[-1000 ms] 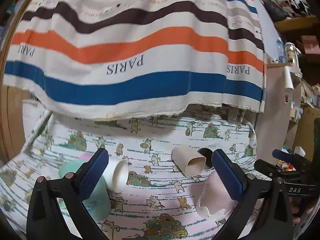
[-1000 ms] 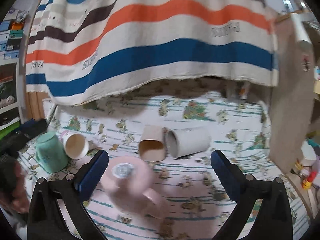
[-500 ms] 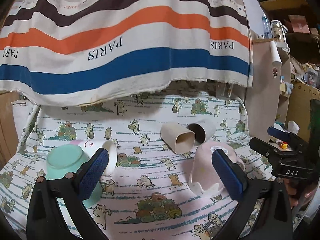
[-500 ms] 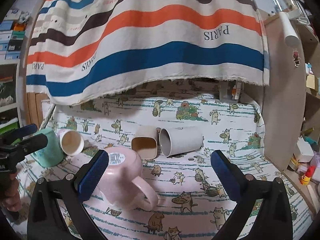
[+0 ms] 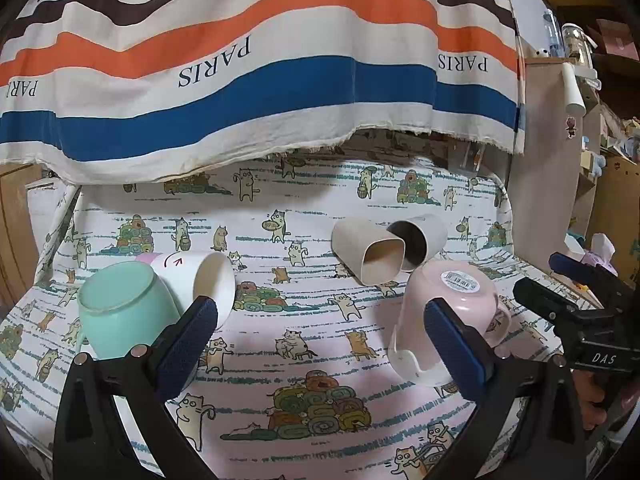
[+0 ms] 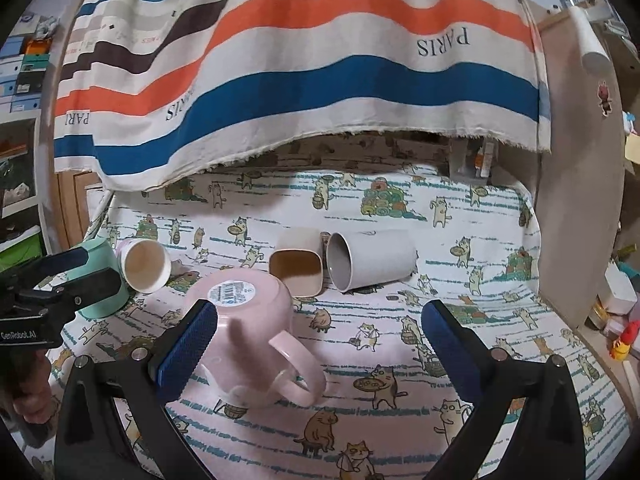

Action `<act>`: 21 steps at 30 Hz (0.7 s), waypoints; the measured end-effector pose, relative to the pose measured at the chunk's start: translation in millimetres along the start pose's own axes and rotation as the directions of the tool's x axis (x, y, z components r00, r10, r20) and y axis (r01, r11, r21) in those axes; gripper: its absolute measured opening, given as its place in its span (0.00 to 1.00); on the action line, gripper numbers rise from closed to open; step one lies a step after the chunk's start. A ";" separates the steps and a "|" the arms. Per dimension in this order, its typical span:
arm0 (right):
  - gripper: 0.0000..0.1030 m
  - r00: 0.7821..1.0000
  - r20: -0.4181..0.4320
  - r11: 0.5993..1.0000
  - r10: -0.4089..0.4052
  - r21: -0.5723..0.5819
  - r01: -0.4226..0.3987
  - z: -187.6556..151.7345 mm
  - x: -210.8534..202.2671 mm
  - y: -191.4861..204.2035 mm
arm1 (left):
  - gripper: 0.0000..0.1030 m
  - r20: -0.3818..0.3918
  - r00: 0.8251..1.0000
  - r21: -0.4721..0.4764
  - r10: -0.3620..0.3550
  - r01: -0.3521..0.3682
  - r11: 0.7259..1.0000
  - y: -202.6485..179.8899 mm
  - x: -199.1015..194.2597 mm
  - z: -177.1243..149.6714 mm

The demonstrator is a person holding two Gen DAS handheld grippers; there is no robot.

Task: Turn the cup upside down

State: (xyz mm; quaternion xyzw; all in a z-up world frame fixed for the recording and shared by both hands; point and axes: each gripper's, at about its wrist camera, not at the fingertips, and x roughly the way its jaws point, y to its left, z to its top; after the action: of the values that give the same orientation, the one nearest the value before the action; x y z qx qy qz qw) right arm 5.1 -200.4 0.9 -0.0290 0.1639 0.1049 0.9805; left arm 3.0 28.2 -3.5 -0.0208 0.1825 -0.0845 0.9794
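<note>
A pink mug (image 5: 444, 312) stands upside down on the cat-print cloth (image 5: 304, 344), barcode sticker up; in the right wrist view (image 6: 248, 332) its handle faces me. A mint cup (image 5: 120, 312) stands upside down at the left, also in the right wrist view (image 6: 100, 280). A white cup (image 5: 200, 276) lies on its side beside it. A beige square cup (image 5: 368, 250) and a grey cup (image 5: 420, 238) lie on their sides further back. My left gripper (image 5: 320, 348) is open and empty above the cloth. My right gripper (image 6: 320, 344) is open and empty, its left pad beside the pink mug.
A striped cloth (image 5: 256, 60) hangs over the back of the table. A wooden panel (image 5: 548, 184) stands at the right edge, with cluttered shelves beyond it. The other hand-held gripper shows at the right of the left wrist view (image 5: 580, 320).
Both grippers have drawn back and risen from the cups. The pink mug, blurred a second ago, now rests still and upside down on the cloth.
</note>
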 end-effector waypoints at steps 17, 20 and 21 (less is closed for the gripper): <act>1.00 1.000 0.023 1.000 -0.003 -0.004 0.003 -0.7 -4.7 0.7 | 1.00 0.069 0.997 0.057 0.023 -0.027 0.998 -14.5 -4.1 0.6; 1.00 1.000 0.028 1.000 -0.006 0.002 0.006 0.0 -5.2 -0.8 | 1.00 0.066 0.997 0.052 0.028 -0.031 0.998 -13.3 -3.0 0.6; 1.00 0.999 0.031 1.000 -0.010 0.009 0.010 0.0 -5.6 -2.1 | 1.00 0.066 0.998 0.055 0.023 -0.026 0.998 -13.8 -2.8 0.5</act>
State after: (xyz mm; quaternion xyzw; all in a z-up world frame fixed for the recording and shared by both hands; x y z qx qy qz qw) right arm 0.4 -203.6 2.7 -0.0240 0.1491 0.0997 0.9835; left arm -1.6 15.2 -1.1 0.0061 0.1483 -0.0767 0.9859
